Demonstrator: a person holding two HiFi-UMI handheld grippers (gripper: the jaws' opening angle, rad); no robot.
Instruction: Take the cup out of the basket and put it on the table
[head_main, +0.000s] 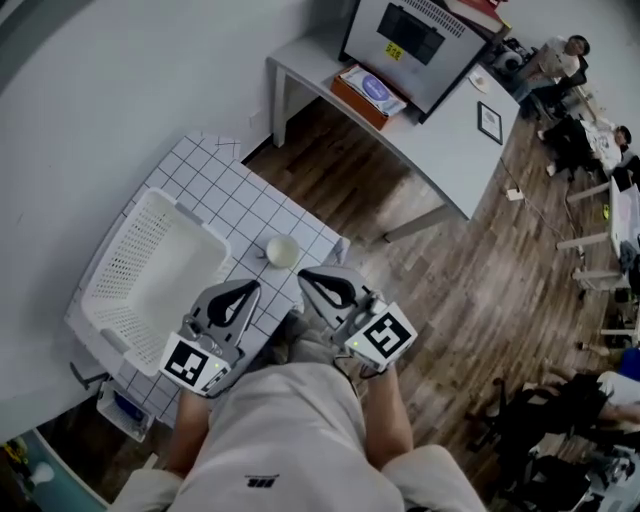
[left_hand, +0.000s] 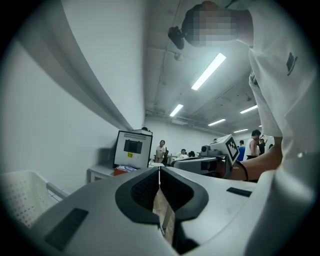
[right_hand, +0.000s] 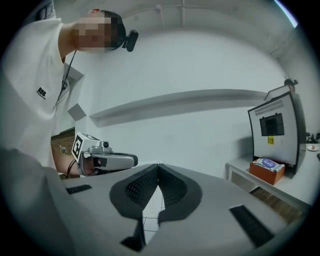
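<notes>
A small white cup (head_main: 282, 250) stands upright on the white tiled table (head_main: 235, 195), just right of the white perforated basket (head_main: 120, 250). The basket looks empty; its wall also shows in the left gripper view (left_hand: 20, 195). My left gripper (head_main: 255, 287) hovers near the table's front edge, below the cup, with its jaws closed tip to tip and nothing between them (left_hand: 159, 169). Beside it, my right gripper (head_main: 303, 274) is also shut and empty (right_hand: 158, 165), a short way right of and below the cup. Neither gripper touches the cup.
A grey desk (head_main: 450, 130) at the back right carries a dark-screened machine (head_main: 415, 35) and an orange box (head_main: 365, 92). Wooden floor lies between the desk and the table. People sit at the far right. A small blue-labelled box (head_main: 125, 405) hangs below the table's left corner.
</notes>
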